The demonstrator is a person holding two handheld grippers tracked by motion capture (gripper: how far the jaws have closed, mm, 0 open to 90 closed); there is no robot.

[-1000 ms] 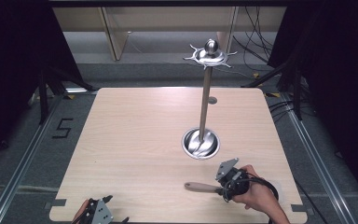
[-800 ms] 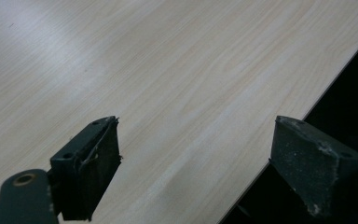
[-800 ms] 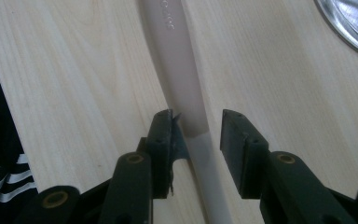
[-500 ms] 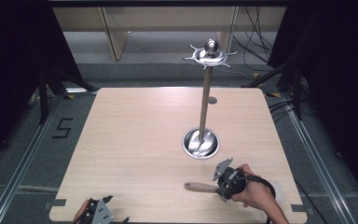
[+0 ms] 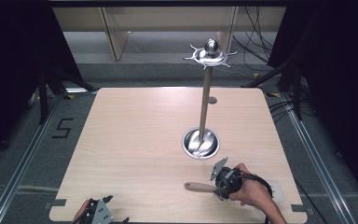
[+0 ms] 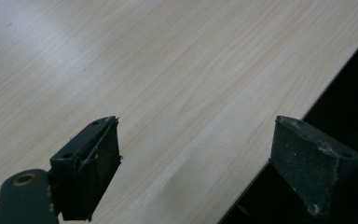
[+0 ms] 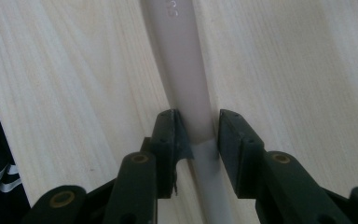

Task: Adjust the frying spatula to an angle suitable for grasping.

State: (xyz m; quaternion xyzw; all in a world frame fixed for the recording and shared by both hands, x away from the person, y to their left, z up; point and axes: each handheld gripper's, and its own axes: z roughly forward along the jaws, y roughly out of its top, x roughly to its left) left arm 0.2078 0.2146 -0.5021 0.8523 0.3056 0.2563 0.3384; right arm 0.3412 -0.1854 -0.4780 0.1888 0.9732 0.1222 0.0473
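Observation:
A utensil with a beige handle lies flat near the table's front right edge, and its pale end pokes out beyond the person's hand. My right gripper is low over it, and its jaws have just been closing with the handle between them. In the right gripper view both pads press on the sides of the handle, so my right gripper is shut on it. My left gripper rests at the front left edge. In its own view my left gripper is wide open over bare wood.
A metal stand rises from a round shiny base just behind the right gripper, and a hooked disc tops it. The wooden table is bordered by grey floor rails. Cables lie at the back right.
The right gripper has edged slightly left along the handle. The utensil, the stand and the left gripper stay where they were.

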